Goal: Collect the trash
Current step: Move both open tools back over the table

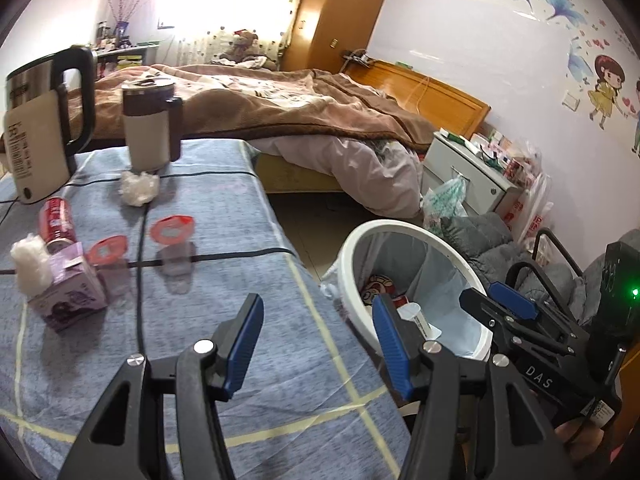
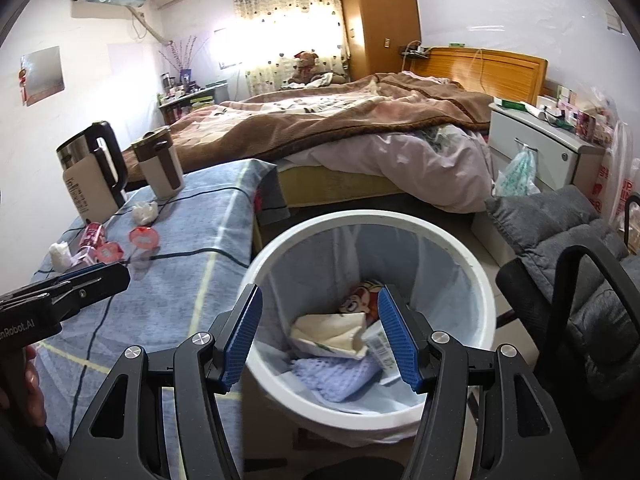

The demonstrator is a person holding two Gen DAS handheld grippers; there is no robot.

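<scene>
**A:** Where is the trash?

**B:** Some already lies in a white bin lined with a pale blue bag, at the centre of the right wrist view: a cream carton, a light blue cloth and a cartoon-printed wrapper. In the left wrist view the same bin sits at centre right, on the floor beside the table.

**A:** And what is left on the table?

**B:** On the blue checked tablecloth, left of the left wrist frame, lie a red can on its side, a purple carton, a white wad touching that carton, two clear cups with red lids, and a crumpled tissue just in front of a brown and cream mug. A kettle stands at the far left edge.

**A:** What are the grippers doing?

**B:** The left gripper hangs over the table's near right edge, blue pads apart, nothing between them. The right gripper hovers above the bin, its pads spread wide and empty; the trash seen between them lies down inside the bin.

**A:** And around them?

**B:** A bed with a brown blanket fills the background, a wooden wardrobe stands at upper centre, a white nightstand at right, and a grey padded chair at lower right.
</scene>
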